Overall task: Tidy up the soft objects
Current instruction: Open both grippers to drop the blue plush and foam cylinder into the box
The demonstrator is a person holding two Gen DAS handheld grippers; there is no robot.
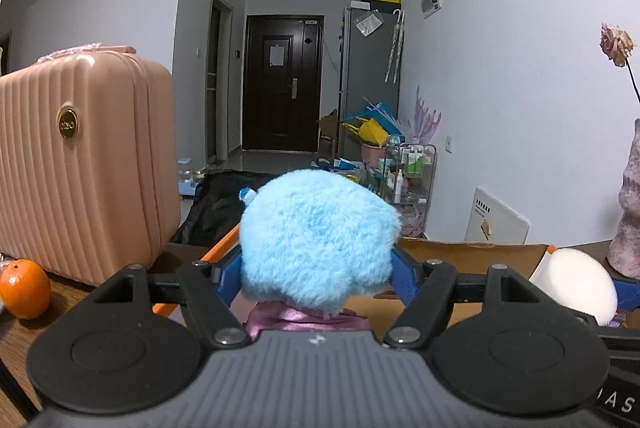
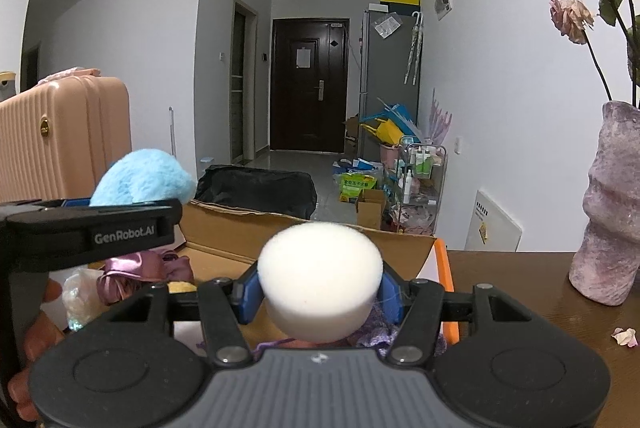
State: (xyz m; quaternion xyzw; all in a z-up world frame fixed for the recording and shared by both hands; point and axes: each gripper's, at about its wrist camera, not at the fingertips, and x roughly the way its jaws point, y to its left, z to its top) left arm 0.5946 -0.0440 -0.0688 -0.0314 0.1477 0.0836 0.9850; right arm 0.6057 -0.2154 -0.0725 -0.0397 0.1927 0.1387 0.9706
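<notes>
A fluffy blue puff (image 1: 316,228) sits between the blue pads of my left gripper (image 1: 317,278), which is shut on it. My right gripper (image 2: 320,298) is shut on a round white sponge (image 2: 320,276). Both grippers hover side by side over an open cardboard box (image 2: 224,228) with an orange edge. Shiny purple scrunchies (image 2: 136,268) and other soft items lie inside the box. The white sponge (image 1: 576,284) also shows at the right of the left wrist view, and the blue puff (image 2: 140,176) at the left of the right wrist view.
A pink ribbed suitcase (image 1: 80,164) stands on the wooden table (image 2: 520,288) to the left, with an orange (image 1: 24,288) in front of it. A mottled vase (image 2: 608,204) with dried roses stands at the right, a fallen petal (image 2: 626,336) near it. A person's hand (image 2: 36,340) holds the left gripper.
</notes>
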